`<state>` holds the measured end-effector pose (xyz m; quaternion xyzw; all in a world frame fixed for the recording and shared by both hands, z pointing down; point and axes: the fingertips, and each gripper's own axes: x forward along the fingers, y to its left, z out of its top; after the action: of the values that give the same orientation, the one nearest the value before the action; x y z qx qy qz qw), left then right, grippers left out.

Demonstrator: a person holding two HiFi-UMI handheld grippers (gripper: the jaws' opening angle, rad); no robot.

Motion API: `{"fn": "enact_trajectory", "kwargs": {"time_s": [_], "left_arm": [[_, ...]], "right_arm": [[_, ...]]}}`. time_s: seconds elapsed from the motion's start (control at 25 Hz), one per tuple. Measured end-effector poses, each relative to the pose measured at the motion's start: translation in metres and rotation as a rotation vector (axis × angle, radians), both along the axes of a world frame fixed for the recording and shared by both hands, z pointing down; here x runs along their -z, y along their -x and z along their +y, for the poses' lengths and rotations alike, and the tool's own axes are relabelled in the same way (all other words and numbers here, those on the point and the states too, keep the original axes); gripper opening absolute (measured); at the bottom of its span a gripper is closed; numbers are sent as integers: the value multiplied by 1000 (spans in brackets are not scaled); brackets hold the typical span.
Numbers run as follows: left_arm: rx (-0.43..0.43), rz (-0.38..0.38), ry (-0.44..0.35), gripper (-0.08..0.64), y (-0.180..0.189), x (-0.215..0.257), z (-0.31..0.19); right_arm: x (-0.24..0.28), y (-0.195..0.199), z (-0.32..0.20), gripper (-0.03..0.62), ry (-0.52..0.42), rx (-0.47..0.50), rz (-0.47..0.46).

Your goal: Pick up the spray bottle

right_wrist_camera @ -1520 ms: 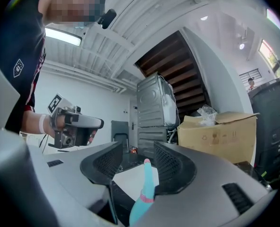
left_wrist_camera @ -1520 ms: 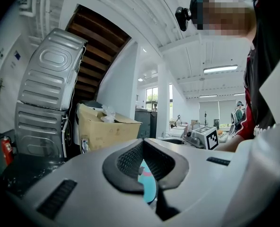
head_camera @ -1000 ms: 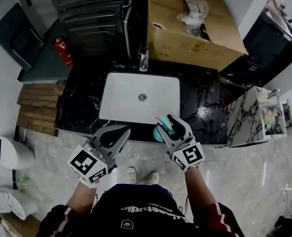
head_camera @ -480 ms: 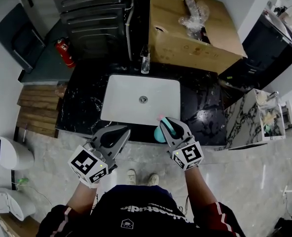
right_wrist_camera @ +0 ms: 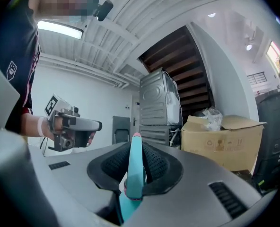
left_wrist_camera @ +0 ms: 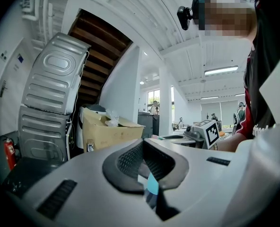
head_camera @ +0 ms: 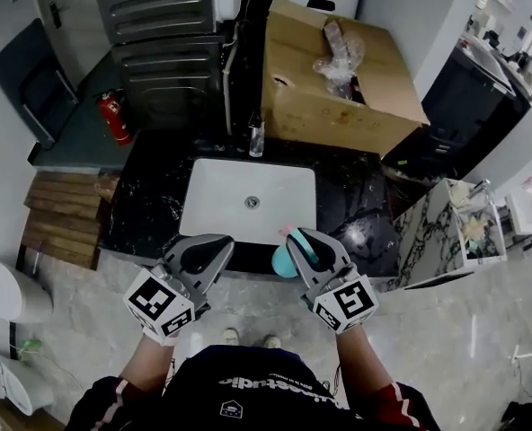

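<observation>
Spray bottle (head_camera: 287,259), teal with a pink tip, sits clamped in the right gripper (head_camera: 303,240). In the right gripper view the two dark ribbed pads press on both sides of its slim upper part, so the jaws stand narrow, and the rounder body hangs below them. Seen from the head, the bottle is held over the front edge of the black counter (head_camera: 155,206), just at the near rim of the white sink (head_camera: 221,206).

The left gripper (head_camera: 214,248) is level beside it, a little apart to the left. Its jaws are drawn together with nothing between the pads, and only a thin slit shows behind the tips. Each gripper carries a cube with square markers at the back, close to the person's hands.

Beyond the grippers the sink lies sunk into the marbled black counter, with a round drain (head_camera: 252,202) in the middle and a tap (head_camera: 257,136) at its far rim. Right of the counter stands a small unit with a veined stone face (head_camera: 432,232). Left of it, wooden planks (head_camera: 61,226) lie on the floor.

Farther back, an open cardboard box (head_camera: 338,106) holds a crumpled clear plastic bag (head_camera: 338,57). To its left are grey stacked machines (head_camera: 163,25), with a red fire extinguisher (head_camera: 114,118) near their foot
</observation>
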<state>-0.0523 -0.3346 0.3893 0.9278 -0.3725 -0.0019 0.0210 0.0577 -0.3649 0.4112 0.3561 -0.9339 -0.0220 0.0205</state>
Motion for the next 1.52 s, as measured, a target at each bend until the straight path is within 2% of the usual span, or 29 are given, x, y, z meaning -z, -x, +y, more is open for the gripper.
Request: {"fn": "enact_trajectory", "kwargs": {"time_s": [0.16, 0.48, 0.72, 1.52], "left_arm": [[-10, 6, -23, 15, -3, 10, 3], [-36, 7, -48, 15, -4, 18, 9], [-31, 12, -59, 15, 1, 22, 12], [-25, 21, -58, 15, 10, 25, 24]], "right_arm": [[35, 5, 24, 95, -17, 24, -22], [67, 17, 52, 95, 32, 52, -62], [66, 27, 59, 95, 25, 56, -27], [69, 40, 69, 95, 18, 77, -21]]}}
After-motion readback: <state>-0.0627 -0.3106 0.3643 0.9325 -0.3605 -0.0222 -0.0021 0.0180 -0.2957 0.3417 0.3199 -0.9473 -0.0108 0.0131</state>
